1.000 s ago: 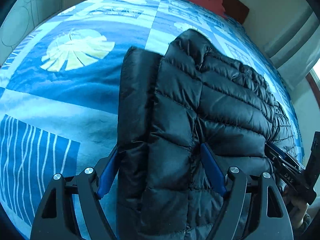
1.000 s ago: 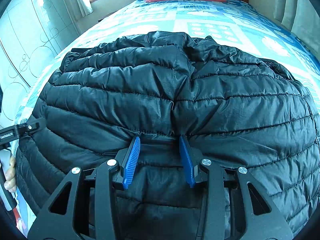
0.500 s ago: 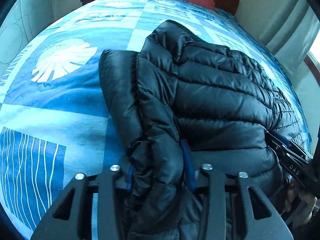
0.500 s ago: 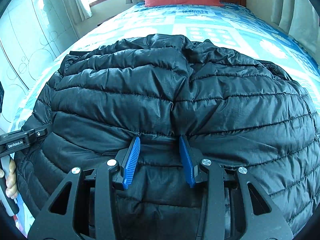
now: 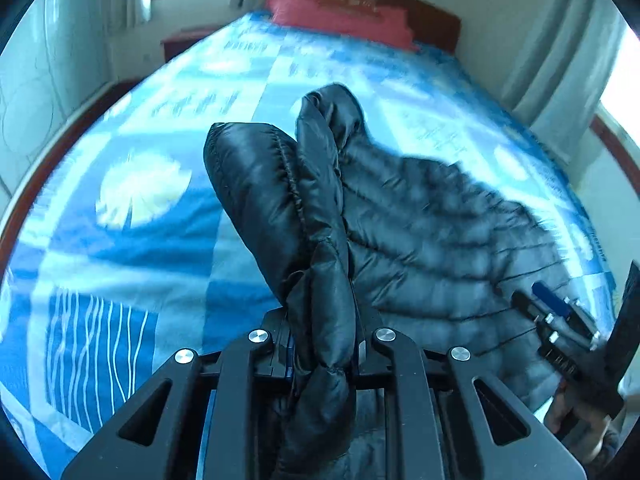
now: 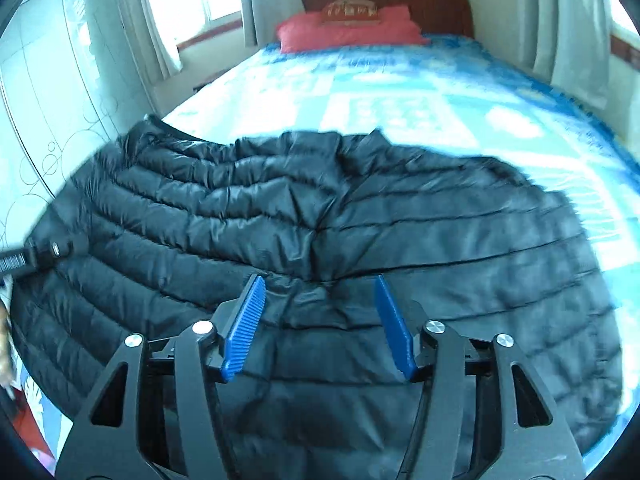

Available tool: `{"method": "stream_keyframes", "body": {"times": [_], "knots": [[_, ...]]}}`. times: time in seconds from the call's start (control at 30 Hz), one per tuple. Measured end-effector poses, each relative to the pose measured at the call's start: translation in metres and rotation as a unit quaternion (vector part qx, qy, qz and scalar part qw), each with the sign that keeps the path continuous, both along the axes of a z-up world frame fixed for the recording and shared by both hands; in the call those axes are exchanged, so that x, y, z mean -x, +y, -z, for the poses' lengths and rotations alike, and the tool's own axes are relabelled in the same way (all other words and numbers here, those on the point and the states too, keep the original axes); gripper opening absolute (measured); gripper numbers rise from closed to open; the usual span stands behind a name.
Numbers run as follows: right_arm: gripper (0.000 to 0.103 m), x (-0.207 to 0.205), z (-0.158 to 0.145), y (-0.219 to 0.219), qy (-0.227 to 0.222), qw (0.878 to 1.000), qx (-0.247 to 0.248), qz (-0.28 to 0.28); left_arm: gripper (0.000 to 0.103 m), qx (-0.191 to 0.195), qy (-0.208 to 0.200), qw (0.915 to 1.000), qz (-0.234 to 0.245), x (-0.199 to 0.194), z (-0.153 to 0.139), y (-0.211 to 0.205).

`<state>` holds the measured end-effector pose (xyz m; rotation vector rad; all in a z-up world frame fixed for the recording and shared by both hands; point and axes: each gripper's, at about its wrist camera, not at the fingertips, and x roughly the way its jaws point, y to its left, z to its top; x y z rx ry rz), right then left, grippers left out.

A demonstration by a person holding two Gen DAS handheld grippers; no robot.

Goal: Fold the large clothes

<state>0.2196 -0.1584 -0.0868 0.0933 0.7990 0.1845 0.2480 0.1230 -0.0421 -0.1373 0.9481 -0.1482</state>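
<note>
A black quilted puffer jacket (image 5: 432,224) lies on the blue patterned bed. My left gripper (image 5: 322,344) is shut on a bunched fold of the jacket's near edge and holds it raised off the bed. In the right wrist view the jacket (image 6: 320,216) spreads wide below my right gripper (image 6: 320,320), which is open, its blue pads (image 6: 244,320) apart over the hem. The right gripper also shows at the right edge of the left wrist view (image 5: 560,320), and the left gripper at the left edge of the right wrist view (image 6: 36,256).
The bedspread (image 5: 120,216) is blue with white and yellow patterns. A red pillow (image 6: 352,32) and a wooden headboard (image 6: 440,4) are at the far end. Curtains (image 6: 568,20) and windows flank the bed. A wardrobe wall (image 6: 44,100) stands on the left.
My left gripper closed on the jacket's edge and lifted it up. My right gripper opened and let go of the hem. Both views tilted up toward the headboard.
</note>
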Motion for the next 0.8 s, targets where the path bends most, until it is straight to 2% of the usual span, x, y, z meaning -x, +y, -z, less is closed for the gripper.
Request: {"method": "stream_keyframes", "body": {"times": [0.13, 0.3, 0.43, 0.57, 0.7, 0.8], "knots": [[0.064, 0.024, -0.016, -0.034, -0.017, 1.000, 0.004, 0.018, 0.018, -0.003, -0.043, 0.9982, 0.042, 0.008, -0.043, -0.054], [0.068, 0.048, -0.026, -0.102, -0.021, 0.997, 0.003, 0.072, 0.018, -0.024, -0.066, 0.9921, 0.104, 0.006, -0.062, -0.135], [0.068, 0.059, -0.027, -0.152, -0.014, 0.993, -0.003, 0.118, 0.018, -0.026, -0.066, 0.9877, 0.139, 0.002, -0.057, -0.190], [0.068, 0.068, -0.024, -0.182, -0.011, 0.988, 0.008, 0.152, 0.018, -0.031, -0.064, 0.9814, 0.178, 0.000, -0.047, -0.240], [0.068, 0.076, -0.016, -0.207, 0.000, 0.984, 0.014, 0.175, 0.018, -0.028, -0.042, 0.9756, 0.214, 0.002, -0.025, -0.294], [0.068, 0.077, -0.006, -0.222, 0.010, 0.982, 0.017, 0.190, 0.018, -0.036, -0.026, 0.9732, 0.226, 0.005, -0.003, -0.319]]}}
